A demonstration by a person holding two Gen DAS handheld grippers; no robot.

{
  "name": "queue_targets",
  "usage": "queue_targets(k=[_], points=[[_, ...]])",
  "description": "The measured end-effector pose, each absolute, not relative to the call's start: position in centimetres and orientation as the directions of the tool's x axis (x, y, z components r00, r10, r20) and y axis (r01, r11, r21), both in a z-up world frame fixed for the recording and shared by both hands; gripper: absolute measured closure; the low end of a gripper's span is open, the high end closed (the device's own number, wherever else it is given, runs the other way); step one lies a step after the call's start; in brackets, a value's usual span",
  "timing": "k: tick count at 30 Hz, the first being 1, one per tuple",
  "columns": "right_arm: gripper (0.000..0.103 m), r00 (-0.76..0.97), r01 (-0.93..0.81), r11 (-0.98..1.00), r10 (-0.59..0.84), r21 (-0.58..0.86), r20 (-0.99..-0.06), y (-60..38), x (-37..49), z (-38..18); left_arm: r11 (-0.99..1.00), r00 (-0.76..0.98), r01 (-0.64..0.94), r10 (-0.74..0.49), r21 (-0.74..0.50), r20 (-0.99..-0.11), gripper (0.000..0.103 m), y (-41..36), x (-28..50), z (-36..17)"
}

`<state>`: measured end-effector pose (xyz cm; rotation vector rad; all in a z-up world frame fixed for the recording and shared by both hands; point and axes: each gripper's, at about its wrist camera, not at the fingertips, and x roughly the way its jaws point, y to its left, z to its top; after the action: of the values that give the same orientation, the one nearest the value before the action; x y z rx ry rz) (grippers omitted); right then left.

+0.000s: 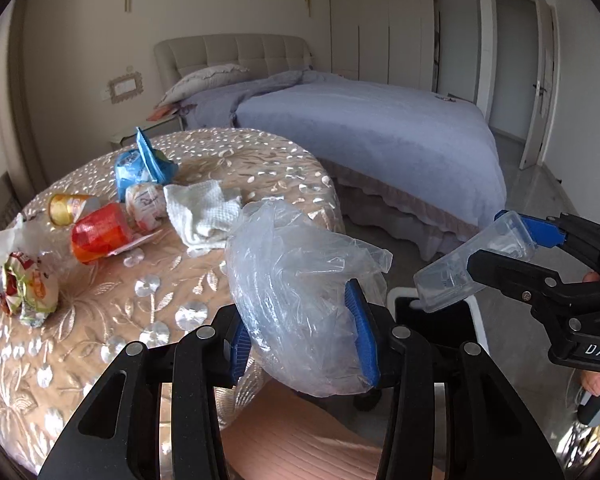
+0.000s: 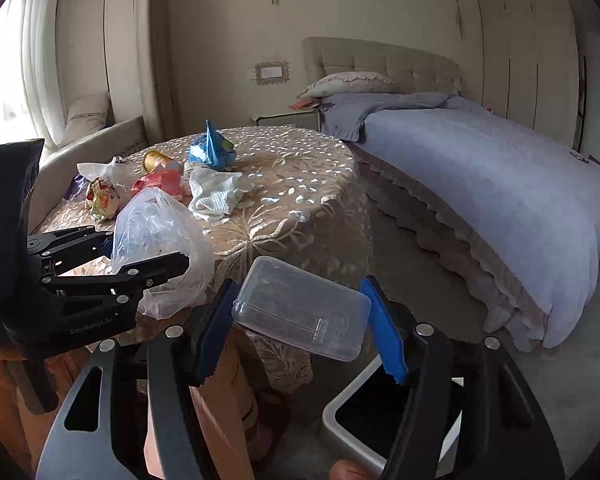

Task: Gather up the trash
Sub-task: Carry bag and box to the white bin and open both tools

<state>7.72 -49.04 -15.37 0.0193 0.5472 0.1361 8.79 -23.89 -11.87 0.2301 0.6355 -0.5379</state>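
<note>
My left gripper (image 1: 298, 316) is shut on a crumpled clear plastic bag (image 1: 296, 264), held off the near edge of the round table (image 1: 100, 320). My right gripper (image 2: 298, 292) is shut on a clear plastic box (image 2: 300, 308), its blue pads pressing on both ends. The right gripper (image 1: 508, 248) and its box (image 1: 452, 276) hang over a white-rimmed bin (image 1: 396, 291) with a dark inside. The bin (image 2: 334, 412) stands on the floor below the box. In the right wrist view the left gripper (image 2: 146, 248) and bag (image 2: 156, 224) are at the left.
On the table lie a blue wrapper (image 1: 140, 168), a white tissue (image 1: 204, 212), a red wrapper (image 1: 100, 236), a yellow cup (image 1: 66, 208) and a crumpled colourful wrapper (image 1: 28, 292). A bed with a lilac cover (image 1: 380, 144) stands beyond, with grey floor between.
</note>
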Motion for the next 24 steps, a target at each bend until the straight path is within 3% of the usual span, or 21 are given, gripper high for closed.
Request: queue_targets(k=[8,20,21,22,23,24], points=[[0.039,0.763,0.062,0.996,-0.004,0.067,-0.646,-56.6,8.5,-21.8,0.668,0.465,0.744,-0.493,0.023,-0.735,0.060,-33.9,9.6,-18.0],[0.039,0.646,0.232,0.967,-0.071,0.107,-0.760,-62.7,12.2,-29.0,0.500,0.177,0.862,-0.450,-0.083,-0.875,0.060,-44.0,11.3,-29.2],[0.038,0.637,0.244,0.964,-0.076,0.108,-0.767,-63.0,12.5,-29.5,0.497,0.154,0.862,-0.447,-0.102,-0.881,0.052,-44.5,11.6,-29.8],[0.031,0.625,0.256,0.961,-0.082,0.105,-0.777,-63.3,12.7,-30.1,0.504,0.127,0.854,-0.446,-0.131,-0.886,0.020,-44.8,12.1,-30.3],[0.018,0.607,0.263,0.960,-0.086,0.097,-0.790,-63.5,13.0,-30.6,0.517,0.099,0.839,-0.449,-0.167,-0.888,0.004,-44.8,12.4,-30.8],[0.006,0.595,0.268,0.959,-0.090,0.092,-0.799,-63.7,13.1,-31.0,0.524,0.071,0.826,-0.460,-0.206,-0.885,0.005,-44.8,12.8,-31.1]])
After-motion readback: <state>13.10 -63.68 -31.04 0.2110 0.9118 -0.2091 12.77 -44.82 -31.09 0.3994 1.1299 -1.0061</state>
